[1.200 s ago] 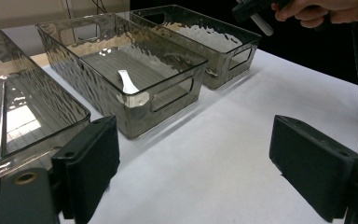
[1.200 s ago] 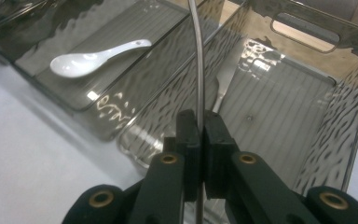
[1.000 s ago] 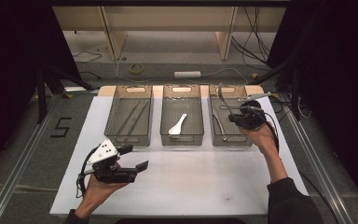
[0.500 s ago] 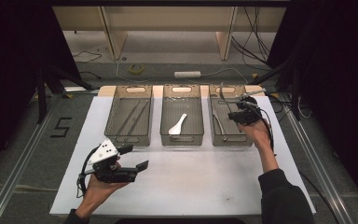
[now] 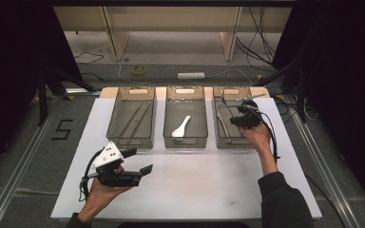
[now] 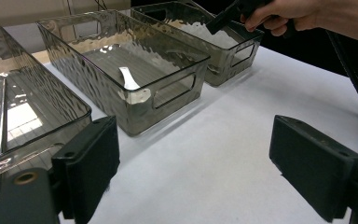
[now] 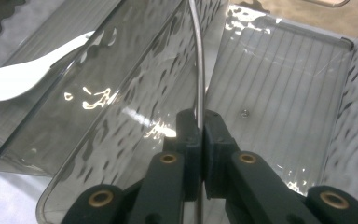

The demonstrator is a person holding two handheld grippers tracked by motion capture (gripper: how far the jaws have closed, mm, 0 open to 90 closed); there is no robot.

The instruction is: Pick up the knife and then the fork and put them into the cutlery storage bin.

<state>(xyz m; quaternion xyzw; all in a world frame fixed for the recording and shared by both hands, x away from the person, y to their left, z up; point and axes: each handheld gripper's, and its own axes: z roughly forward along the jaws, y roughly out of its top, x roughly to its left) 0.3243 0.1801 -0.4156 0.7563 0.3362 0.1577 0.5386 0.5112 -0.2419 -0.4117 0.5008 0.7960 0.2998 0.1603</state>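
The thin metal rod [image 7: 198,56] you are holding sits in the right-hand bin [image 5: 234,95], close to the wall it shares with the middle bin [image 5: 185,140]. Its upper end runs off the top of the right gripper view, and from the high view it is too slender to trace fully, so you cannot tell what utensil it is. Compared with a second ago, your right gripper [image 5: 243,118] has moved a little farther up over that bin; your left gripper [image 5: 140,161] has not shifted. Your right jaws are pressed together on the rod. Your left jaws stand wide apart, holding nothing, above the white sheet [image 5: 199,190]. A white spoon [image 5: 180,127] lies in the middle bin.
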